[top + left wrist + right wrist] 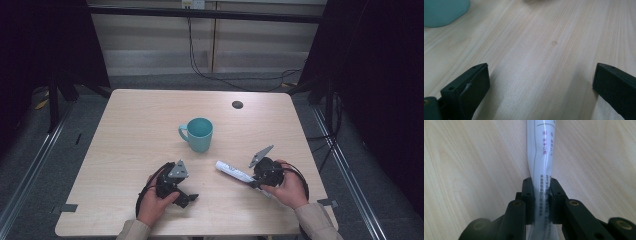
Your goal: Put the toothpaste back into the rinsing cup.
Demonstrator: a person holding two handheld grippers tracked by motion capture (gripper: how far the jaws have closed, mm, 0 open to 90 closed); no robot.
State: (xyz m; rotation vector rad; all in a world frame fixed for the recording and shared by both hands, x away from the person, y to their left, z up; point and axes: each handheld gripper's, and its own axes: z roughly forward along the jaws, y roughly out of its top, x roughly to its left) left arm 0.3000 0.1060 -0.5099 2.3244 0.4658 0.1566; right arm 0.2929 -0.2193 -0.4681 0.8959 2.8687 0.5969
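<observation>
A white tube [234, 171] with printed text lies on the wooden table [140, 125], right of centre near the front. My right gripper [256, 183] is shut on the tube's flat tail end; in the right gripper view the tube [541, 157] runs away between the two pinching fingers [527, 195]. A teal mug [198, 134] stands upright at the middle of the table, handle to the left. My left gripper [187, 199] rests low at the front left, open, with bare wood between its fingers [471, 85]. The mug's base [444, 11] shows at the upper left of the left gripper view.
A small dark round hole [237, 104] sits near the table's far right edge. Dark frame posts and cables stand beyond the far edge. Bare wood lies to the left of and behind the mug.
</observation>
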